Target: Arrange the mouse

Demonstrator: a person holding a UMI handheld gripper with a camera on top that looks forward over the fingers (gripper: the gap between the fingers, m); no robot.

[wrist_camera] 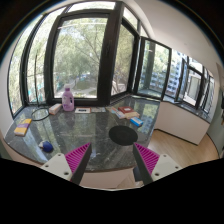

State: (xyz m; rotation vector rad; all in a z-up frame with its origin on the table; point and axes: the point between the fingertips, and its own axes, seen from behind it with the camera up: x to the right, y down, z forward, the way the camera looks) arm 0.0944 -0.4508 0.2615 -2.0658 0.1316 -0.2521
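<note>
A dark round flat thing (122, 134), perhaps a mouse pad, lies on the glass table (90, 135) just ahead of my fingers, a little right of the middle. A small blue object (46, 147) lies near the table's front left edge; I cannot tell whether it is the mouse. My gripper (112, 158) is open and empty, held above the table's near edge, with its magenta pads (79, 156) wide apart. Nothing stands between the fingers.
A purple bottle (67, 98) stands at the back left near the windows. Yellow and blue items (22, 127) lie at the left edge. A blue box (136, 122) and a pink item (128, 112) lie at the right. Windows surround the table.
</note>
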